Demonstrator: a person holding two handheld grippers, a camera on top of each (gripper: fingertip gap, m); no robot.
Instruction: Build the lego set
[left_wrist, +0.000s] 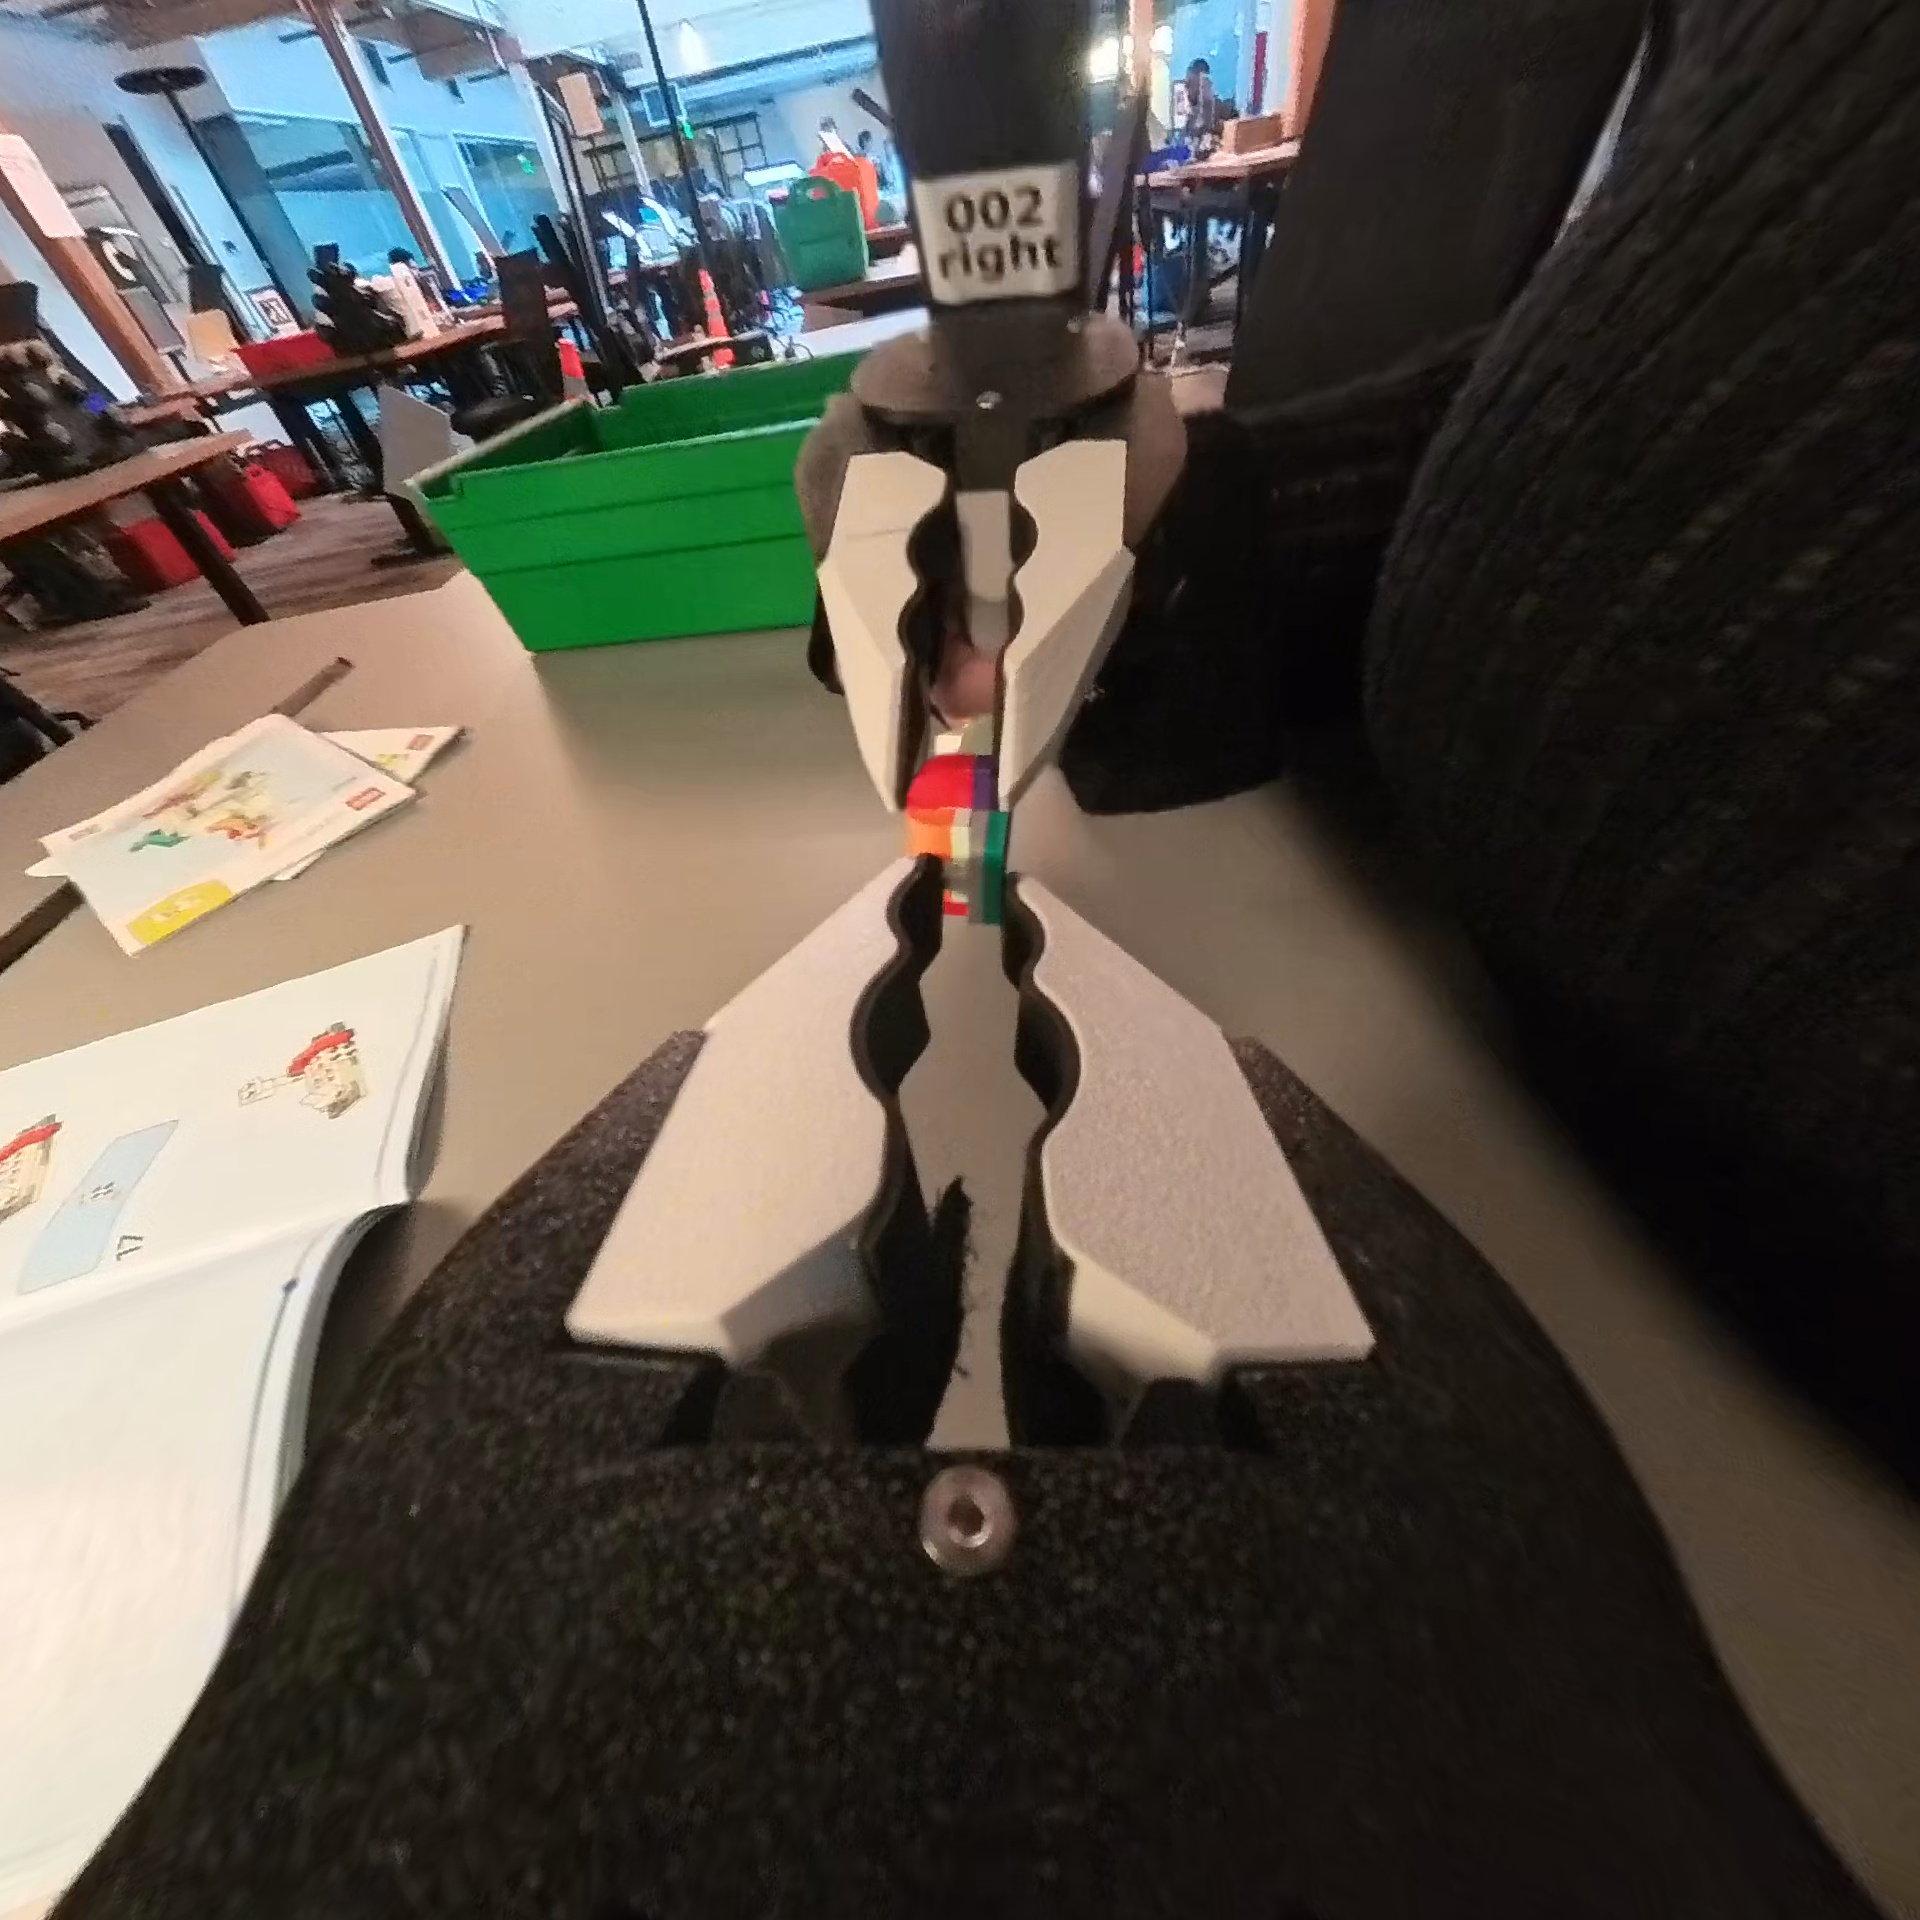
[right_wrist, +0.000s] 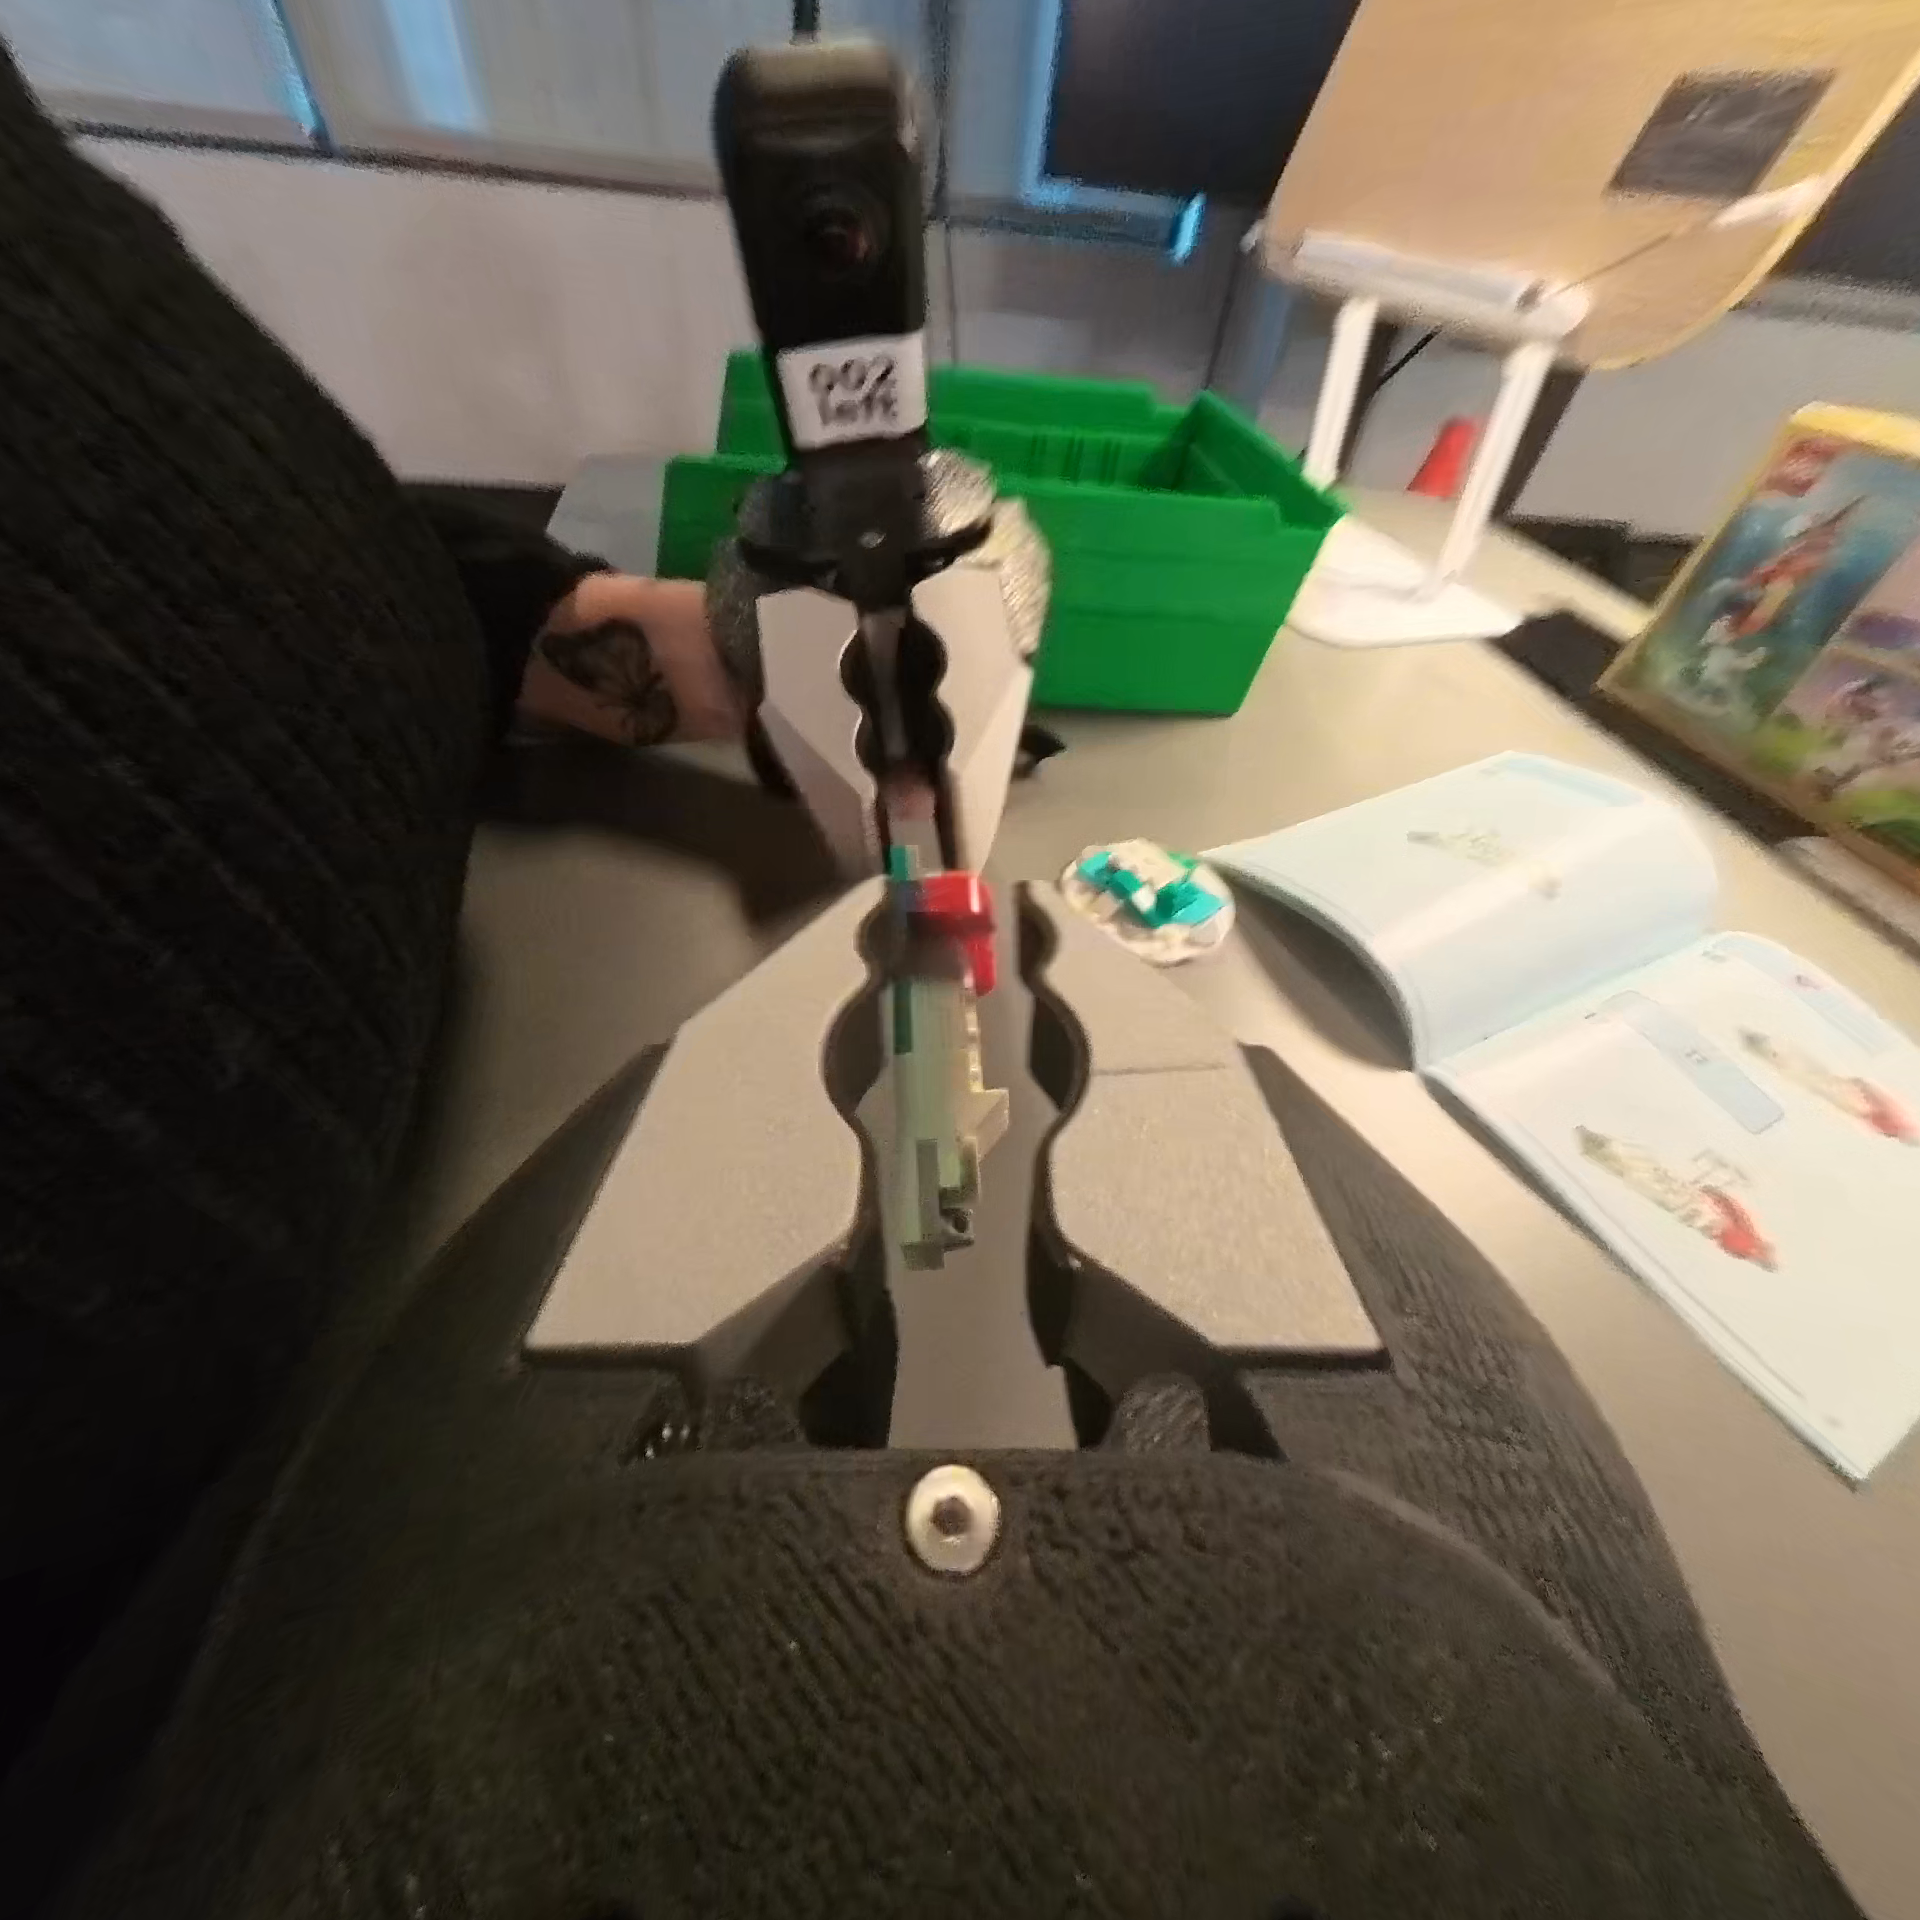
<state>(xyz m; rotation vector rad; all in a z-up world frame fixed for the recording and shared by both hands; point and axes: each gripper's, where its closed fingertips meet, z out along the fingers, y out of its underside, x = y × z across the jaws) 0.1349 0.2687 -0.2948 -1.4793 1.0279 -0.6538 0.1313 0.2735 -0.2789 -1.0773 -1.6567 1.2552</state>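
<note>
A small lego assembly (left_wrist: 940, 821) of red, orange, purple, green and grey bricks hangs above the grey table between both grippers, which meet tip to tip. My left gripper (left_wrist: 956, 883) is shut on its green and grey end. My right gripper (left_wrist: 951, 795) comes in from the opposite side, shut on the red and purple end. In the right wrist view the assembly (right_wrist: 935, 1091) is a long grey and green strip with a red piece, lying between the fingers of my right gripper (right_wrist: 956, 894). My left gripper (right_wrist: 920, 842) pinches its far tip.
A green bin (left_wrist: 623, 520) (right_wrist: 1143, 582) stands behind the grippers. An open instruction booklet (left_wrist: 208, 1143) (right_wrist: 1558, 987), more leaflets (left_wrist: 229, 821), a small bag of teal pieces (right_wrist: 1143, 904) and the set's box (right_wrist: 1787, 644) are on the table. A person's black sleeve (left_wrist: 1662, 727) fills one side. Less than 4 cm separates the two grippers' tips.
</note>
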